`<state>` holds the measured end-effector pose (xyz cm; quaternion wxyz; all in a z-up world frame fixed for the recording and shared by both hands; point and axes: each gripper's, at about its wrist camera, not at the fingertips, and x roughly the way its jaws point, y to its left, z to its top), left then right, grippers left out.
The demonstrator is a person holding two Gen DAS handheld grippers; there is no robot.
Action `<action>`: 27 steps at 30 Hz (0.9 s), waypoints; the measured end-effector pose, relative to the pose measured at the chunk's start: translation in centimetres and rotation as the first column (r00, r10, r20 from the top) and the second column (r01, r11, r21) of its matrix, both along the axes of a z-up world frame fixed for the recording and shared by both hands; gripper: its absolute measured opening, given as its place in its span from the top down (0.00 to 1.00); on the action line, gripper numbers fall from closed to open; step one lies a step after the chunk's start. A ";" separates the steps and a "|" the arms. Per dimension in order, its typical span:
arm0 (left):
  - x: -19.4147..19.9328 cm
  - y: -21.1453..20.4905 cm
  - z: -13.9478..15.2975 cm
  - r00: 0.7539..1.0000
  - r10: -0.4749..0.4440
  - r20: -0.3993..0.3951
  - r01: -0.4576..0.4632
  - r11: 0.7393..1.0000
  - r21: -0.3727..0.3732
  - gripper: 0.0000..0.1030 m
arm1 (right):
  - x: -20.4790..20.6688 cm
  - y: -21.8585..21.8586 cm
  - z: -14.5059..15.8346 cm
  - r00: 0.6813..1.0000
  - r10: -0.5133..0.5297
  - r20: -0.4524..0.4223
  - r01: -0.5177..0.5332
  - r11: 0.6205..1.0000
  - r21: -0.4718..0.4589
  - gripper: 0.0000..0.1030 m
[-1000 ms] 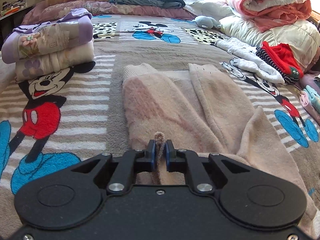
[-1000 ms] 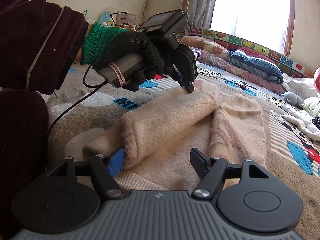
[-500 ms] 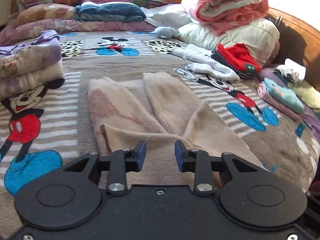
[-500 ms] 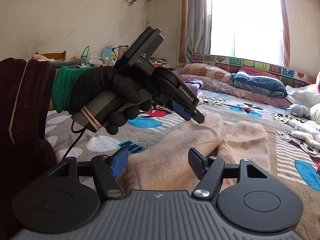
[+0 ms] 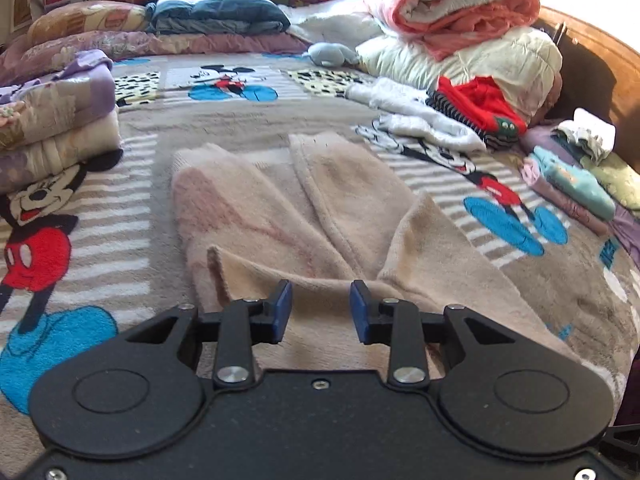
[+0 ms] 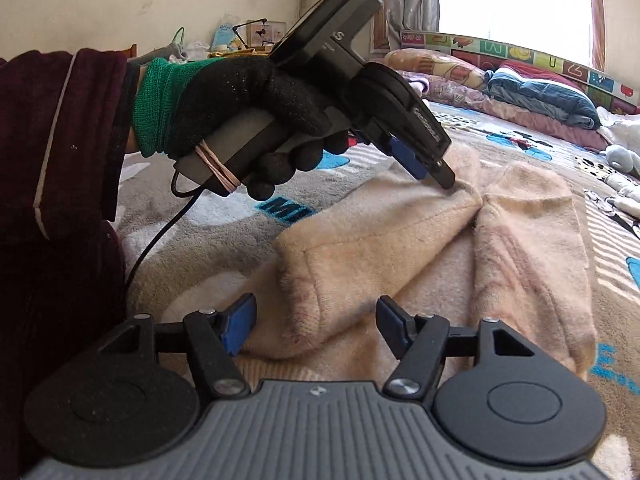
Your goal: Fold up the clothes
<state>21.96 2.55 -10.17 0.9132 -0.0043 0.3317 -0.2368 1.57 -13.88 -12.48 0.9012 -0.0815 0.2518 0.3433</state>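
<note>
A beige fleece garment (image 5: 304, 216) lies on the bed with both sides folded inward; it also shows in the right wrist view (image 6: 440, 256). My left gripper (image 5: 320, 308) is open and empty just above the garment's near fold. In the right wrist view the left gripper (image 6: 436, 168) is held in a black gloved hand, its tips touching the top of the folded sleeve. My right gripper (image 6: 316, 320) is open, its jaws on either side of the sleeve's cuff end without closing on it.
A Mickey Mouse blanket (image 5: 132, 200) covers the bed. Folded quilts (image 5: 52, 116) stand at the left. Loose red and white clothes (image 5: 460, 116) and a folded stack (image 5: 576, 176) lie at the right. Pillows and rolled quilts (image 5: 452, 4) line the far end.
My left gripper has let go of the beige fabric, opened and lifted back, then lowered onto the sleeve fold. The right gripper stays open near the cuff.
</note>
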 end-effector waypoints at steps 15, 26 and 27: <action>2.9 -0.1 -3.2 0.994 0.057 -0.088 -0.056 0.998 0.020 0.67 | -1.2 3.8 -2.2 0.982 0.169 0.085 -0.156 0.977 -0.149 0.23; 4.7 -1.7 1.4 0.993 0.093 -0.078 -0.088 0.994 0.068 0.67 | -1.6 2.4 -0.4 0.987 0.135 0.084 -0.131 0.990 -0.051 0.23; 5.2 -2.1 1.6 0.992 0.093 -0.082 -0.087 0.993 0.076 0.66 | -1.8 2.1 0.0 0.986 0.131 0.102 -0.128 0.991 -0.039 0.23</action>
